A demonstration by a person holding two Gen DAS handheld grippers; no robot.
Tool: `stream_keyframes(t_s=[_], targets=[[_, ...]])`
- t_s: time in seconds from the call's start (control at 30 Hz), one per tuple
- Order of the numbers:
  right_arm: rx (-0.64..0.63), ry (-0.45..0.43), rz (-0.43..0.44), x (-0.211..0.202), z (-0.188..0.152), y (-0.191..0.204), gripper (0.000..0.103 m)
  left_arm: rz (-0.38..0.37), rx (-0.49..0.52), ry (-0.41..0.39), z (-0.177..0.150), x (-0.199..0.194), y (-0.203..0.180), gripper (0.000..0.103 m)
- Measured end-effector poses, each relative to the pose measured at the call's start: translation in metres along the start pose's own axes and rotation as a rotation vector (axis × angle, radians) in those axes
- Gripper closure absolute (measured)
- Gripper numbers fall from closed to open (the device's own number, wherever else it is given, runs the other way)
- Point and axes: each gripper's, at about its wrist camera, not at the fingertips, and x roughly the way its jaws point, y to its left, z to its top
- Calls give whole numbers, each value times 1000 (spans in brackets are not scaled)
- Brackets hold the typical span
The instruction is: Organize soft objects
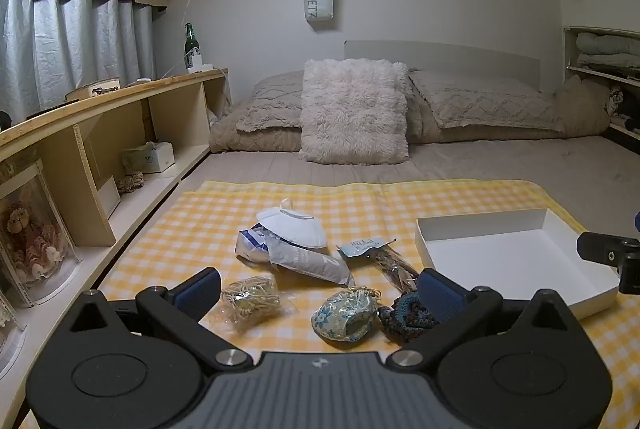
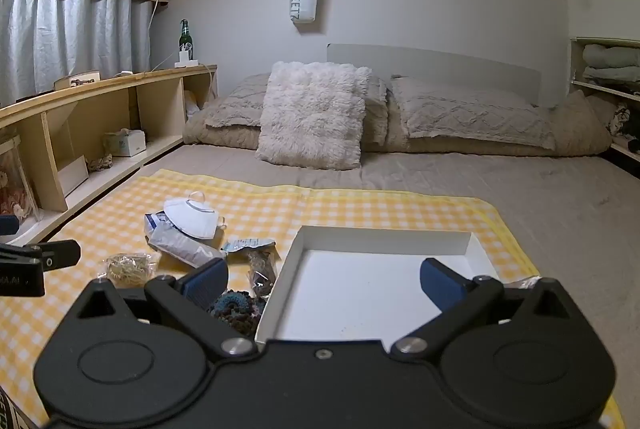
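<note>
Lying on the yellow checked cloth (image 2: 360, 205), the white tray (image 2: 376, 241) holds nothing. Left of the tray sit a white face mask (image 1: 290, 225), a floral drawstring pouch (image 1: 344, 313) and a crocheted piece (image 1: 404, 313). Left gripper (image 1: 320, 289) and right gripper (image 2: 324, 281) both hover with fingers spread wide, gripping nothing.

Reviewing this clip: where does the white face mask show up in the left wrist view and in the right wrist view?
Left wrist: white face mask lies centre frame on the yellow checked cloth, left of the white tray.
Right wrist: mask sits left of centre, beyond the tray's left corner.
Shared landmark: the tray.
</note>
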Motion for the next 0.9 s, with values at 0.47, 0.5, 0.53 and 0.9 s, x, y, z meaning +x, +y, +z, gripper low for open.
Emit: stream_keyframes(t_s=[0.47, 0.5, 0.53, 0.9], targets=[[0, 3, -1, 1, 0, 1, 0, 0, 1, 1, 0, 0, 0, 0], [-1, 3, -2, 1, 0, 1, 0, 0, 1, 1, 0, 0, 0, 0], [0, 3, -2, 1, 0, 1, 0, 0, 1, 1, 0, 0, 0, 0], [-1, 4, -2, 1, 0, 1, 0, 0, 2, 3, 0, 0, 0, 0]])
